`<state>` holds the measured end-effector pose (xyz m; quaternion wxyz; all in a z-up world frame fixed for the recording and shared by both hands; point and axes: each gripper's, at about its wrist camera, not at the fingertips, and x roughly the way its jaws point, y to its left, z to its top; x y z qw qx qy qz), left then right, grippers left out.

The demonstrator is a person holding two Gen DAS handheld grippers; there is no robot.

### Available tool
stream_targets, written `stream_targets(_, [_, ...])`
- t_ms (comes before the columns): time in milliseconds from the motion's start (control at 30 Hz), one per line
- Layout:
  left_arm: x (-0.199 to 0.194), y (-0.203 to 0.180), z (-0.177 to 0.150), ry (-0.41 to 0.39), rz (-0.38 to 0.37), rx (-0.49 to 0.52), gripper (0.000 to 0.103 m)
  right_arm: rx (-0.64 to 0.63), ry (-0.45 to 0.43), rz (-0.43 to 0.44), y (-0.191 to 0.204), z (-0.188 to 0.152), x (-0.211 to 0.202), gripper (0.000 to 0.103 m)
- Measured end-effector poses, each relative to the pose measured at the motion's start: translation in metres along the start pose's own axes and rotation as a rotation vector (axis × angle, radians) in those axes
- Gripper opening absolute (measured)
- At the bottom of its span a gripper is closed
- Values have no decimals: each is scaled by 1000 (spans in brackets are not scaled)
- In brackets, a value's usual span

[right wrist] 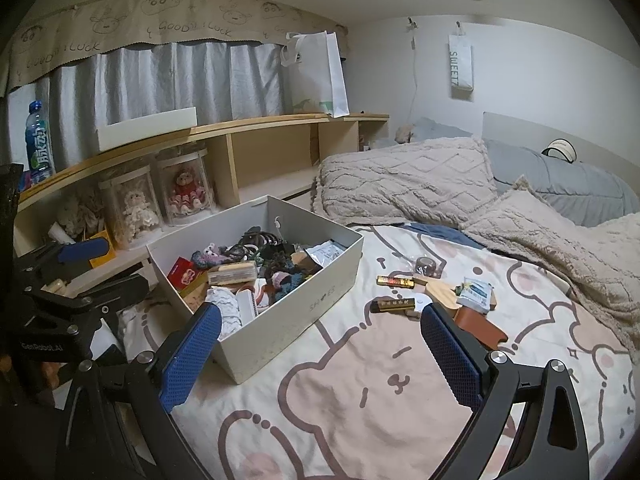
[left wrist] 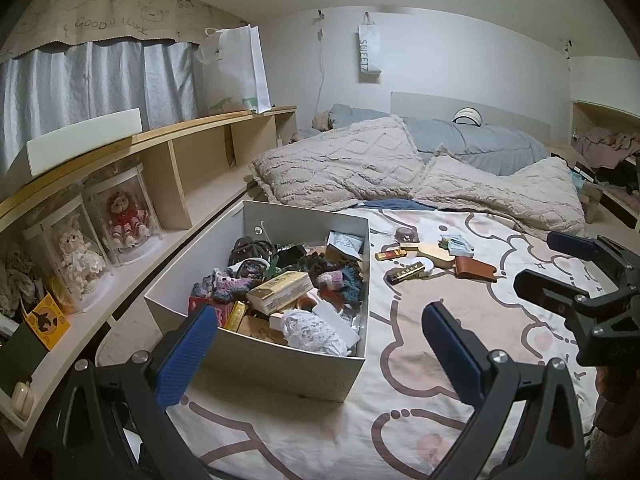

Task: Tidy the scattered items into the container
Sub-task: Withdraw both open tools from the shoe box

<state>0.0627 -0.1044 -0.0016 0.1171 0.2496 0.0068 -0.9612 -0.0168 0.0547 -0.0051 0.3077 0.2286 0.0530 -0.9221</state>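
Note:
A white box [left wrist: 280,368] [right wrist: 280,332] stands on the bed, full of small items. To its right lie scattered items: a brown leather wallet [left wrist: 476,269] [right wrist: 486,330], a wooden piece [left wrist: 434,255] [right wrist: 440,294], two dark and gold bars [left wrist: 404,274] [right wrist: 392,305], a tape roll [left wrist: 406,234] [right wrist: 427,266] and a packet [right wrist: 475,294]. My left gripper [left wrist: 320,356] is open and empty, just in front of the box. My right gripper [right wrist: 320,356] is open and empty, near the box's right corner; it also shows in the left wrist view [left wrist: 560,264].
The bed sheet [right wrist: 360,392] has a bear print. Fluffy pillows [left wrist: 340,164] and a grey duvet [left wrist: 480,140] lie beyond the items. A wooden shelf [left wrist: 180,168] with doll cases [left wrist: 120,216] runs along the left side.

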Motion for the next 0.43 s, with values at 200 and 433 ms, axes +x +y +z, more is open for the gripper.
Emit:
stream_targets(200, [1,-2,-1,0,9,10,103,1,9,-6,-2,-2,1,100])
stream_targets(433, [2,-1,-1,-3,6,5,103,2,16,-9,-4,-3,3,100])
